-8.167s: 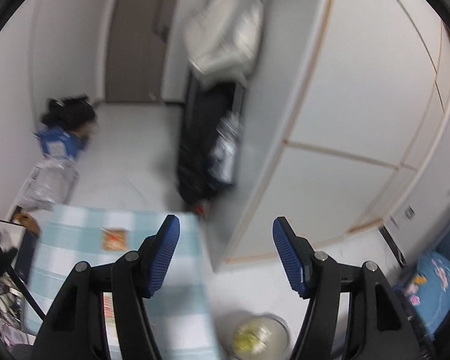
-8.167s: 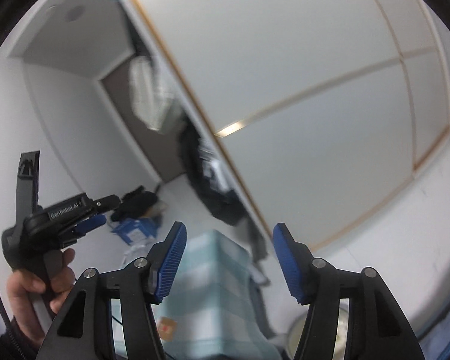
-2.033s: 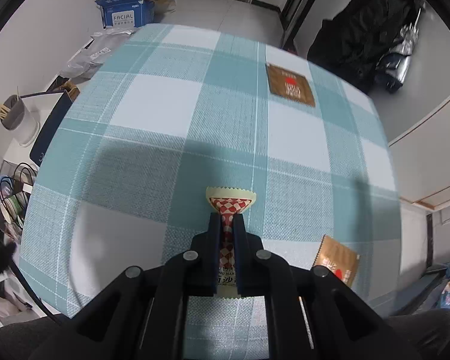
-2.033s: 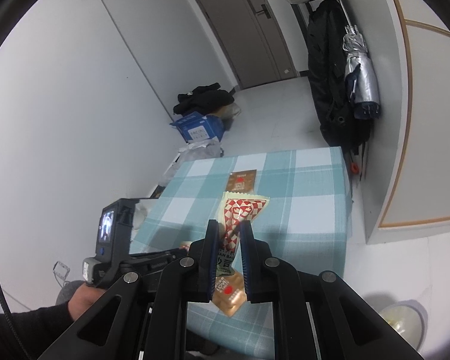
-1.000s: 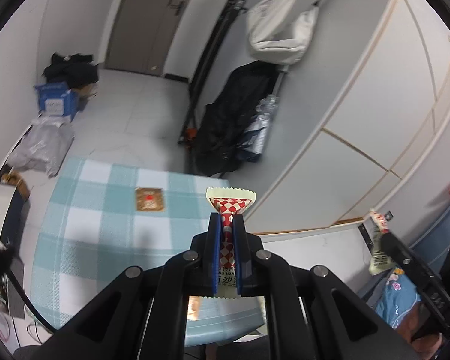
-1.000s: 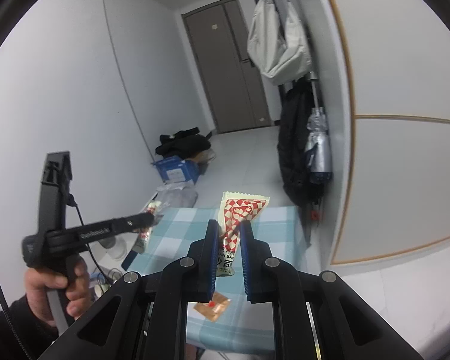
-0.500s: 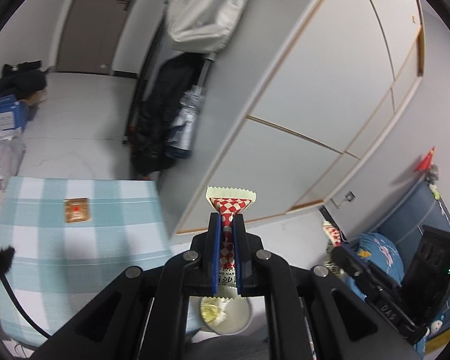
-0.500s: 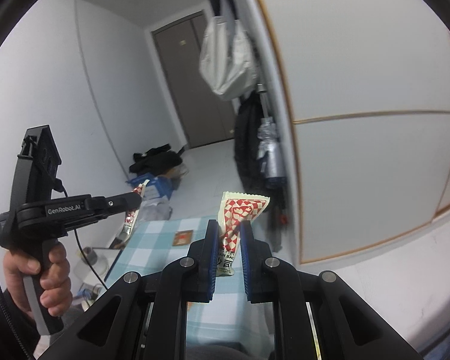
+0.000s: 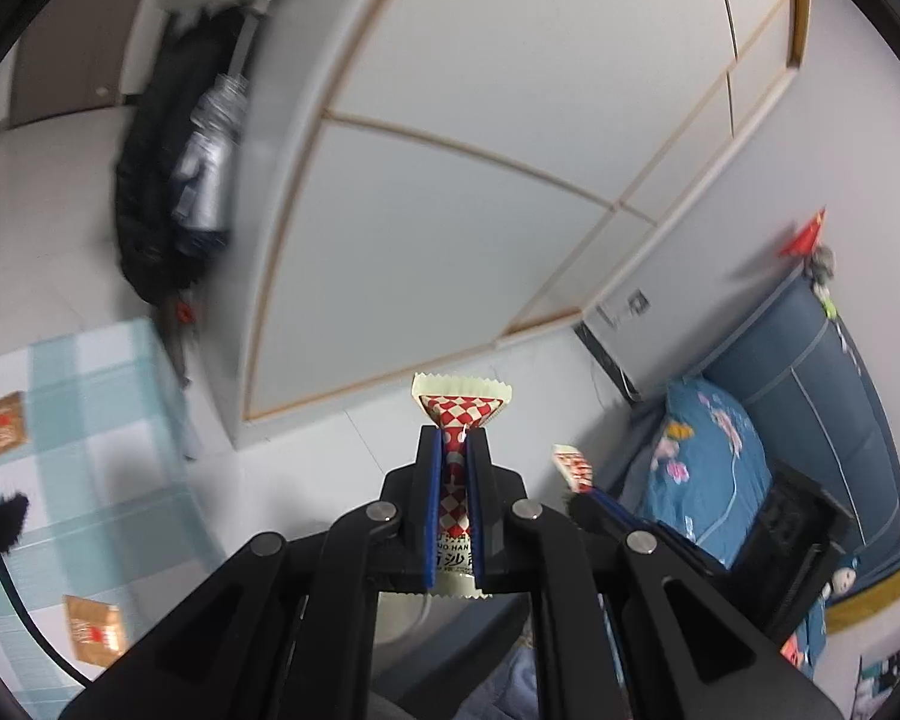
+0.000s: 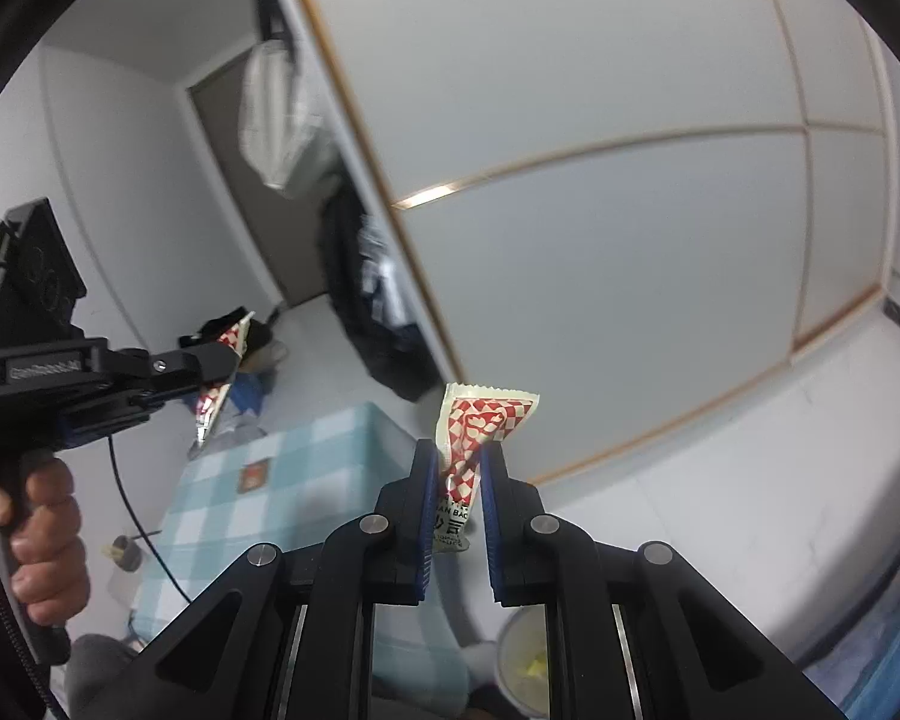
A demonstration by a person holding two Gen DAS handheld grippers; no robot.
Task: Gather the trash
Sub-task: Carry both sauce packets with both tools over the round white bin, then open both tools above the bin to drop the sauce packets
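Note:
My left gripper [image 9: 455, 450] is shut on a red-and-white checked snack wrapper [image 9: 461, 409], held in the air off the table's right side. My right gripper [image 10: 457, 456] is shut on a second checked wrapper [image 10: 480, 426], also in the air. The left gripper with its wrapper [image 10: 222, 354] shows in the right wrist view, and the right gripper's wrapper [image 9: 573, 463] shows in the left wrist view. Two brown wrappers [image 9: 5, 429] [image 9: 93, 633] lie on the checked table [image 9: 114, 420]. A white bin [image 10: 525, 657] with yellow trash stands on the floor below my right gripper.
A white wardrobe [image 9: 480, 180] with wood trim fills the background. A black coat and umbrella [image 9: 174, 192] hang beside it. A blue bed with a floral pillow [image 9: 708, 468] is at the right. White floor lies between table and wardrobe.
Both grippers have swung right, away from the table toward the floor and bed, each still holding its checked wrapper. The table has slid to the left edge of the left wrist view.

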